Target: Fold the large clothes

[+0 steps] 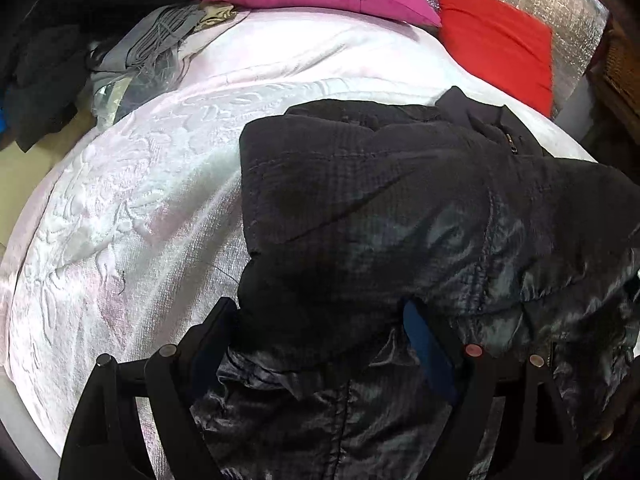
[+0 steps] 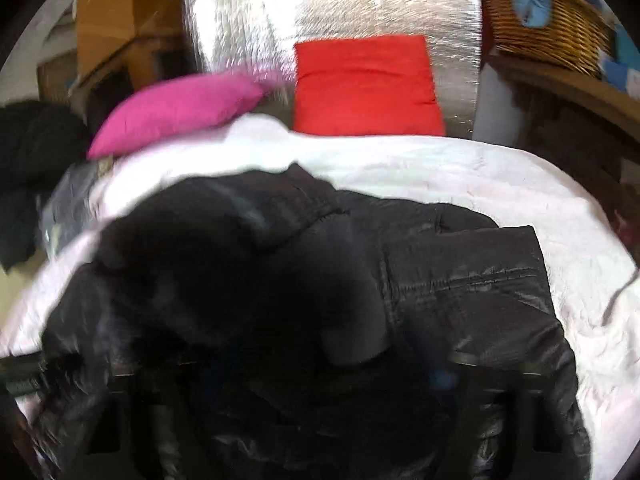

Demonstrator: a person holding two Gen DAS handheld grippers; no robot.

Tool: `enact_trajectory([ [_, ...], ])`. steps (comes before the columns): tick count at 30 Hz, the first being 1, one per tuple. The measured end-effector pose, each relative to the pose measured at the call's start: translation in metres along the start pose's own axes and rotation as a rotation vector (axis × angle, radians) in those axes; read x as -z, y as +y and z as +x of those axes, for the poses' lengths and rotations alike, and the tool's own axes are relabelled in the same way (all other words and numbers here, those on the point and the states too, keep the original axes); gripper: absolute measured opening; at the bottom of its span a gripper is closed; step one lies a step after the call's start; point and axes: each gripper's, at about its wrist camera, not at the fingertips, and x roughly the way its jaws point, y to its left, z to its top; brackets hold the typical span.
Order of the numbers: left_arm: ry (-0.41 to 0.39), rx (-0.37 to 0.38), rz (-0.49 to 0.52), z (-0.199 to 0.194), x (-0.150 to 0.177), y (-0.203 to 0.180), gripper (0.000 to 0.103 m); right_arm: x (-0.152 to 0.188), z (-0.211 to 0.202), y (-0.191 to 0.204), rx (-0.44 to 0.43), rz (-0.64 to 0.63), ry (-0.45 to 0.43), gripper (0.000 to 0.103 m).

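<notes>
The black padded jacket [image 1: 400, 208] lies bunched on the bed's white blanket [image 1: 132, 216], directly ahead of and draped between both tools. The left hand-held gripper [image 1: 320, 320] has its fingers spread wide with shiny jacket fabric piled between them; whether it truly pinches the cloth I cannot tell. The right hand-held gripper [image 2: 304, 364] is blurred and buried in dark cloth, so its state cannot be told either. The shell looks slick, puffy and soft, probably light but bulky, likely to slide out of a shallow pinch. Seams, hem or the zipper edge ahead of the left tool seem the surest holds
</notes>
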Motion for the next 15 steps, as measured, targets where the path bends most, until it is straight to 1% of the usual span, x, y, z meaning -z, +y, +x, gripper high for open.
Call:
enact_trajectory([
  [1,0.0,-0.001,0.0,-0.002,0.0,0.0,0.085,-0.003,-0.002,-0.003,0.011,0.003,0.001,0.017],
  [2,0.001,-0.002,-0.003,-0.002,0.0,0.0,0.085,-0.005,-0.005,-0.007,0.033,0.015,-0.011,0.017],
  [4,0.004,-0.003,-0.014,-0.001,-0.001,0.0,0.085,-0.008,-0.013,-0.018,0.05,0.052,-0.051,0.016],
  [6,0.003,-0.004,-0.015,-0.003,-0.001,-0.001,0.086,-0.015,-0.024,-0.037,0.066,0.114,-0.086,0.016],
  [8,-0.001,0.006,-0.012,-0.005,0.0,-0.003,0.087,-0.021,-0.031,-0.054,0.046,0.157,-0.092,0.016],
  [10,-0.003,0.007,0.001,-0.006,0.001,-0.006,0.087,-0.023,-0.036,-0.063,0.03,0.171,-0.091,0.016],
  [12,-0.006,-0.005,0.011,-0.007,0.001,-0.007,0.087,-0.023,-0.035,-0.066,0.009,0.172,-0.059,0.016],
  [14,-0.001,-0.013,0.011,-0.006,0.002,-0.006,0.087,-0.02,-0.032,-0.07,-0.038,0.201,0.018,0.019],
  [15,0.004,-0.008,0.006,-0.005,0.002,-0.004,0.087,-0.019,-0.029,-0.076,-0.079,0.231,0.084,0.019],
])
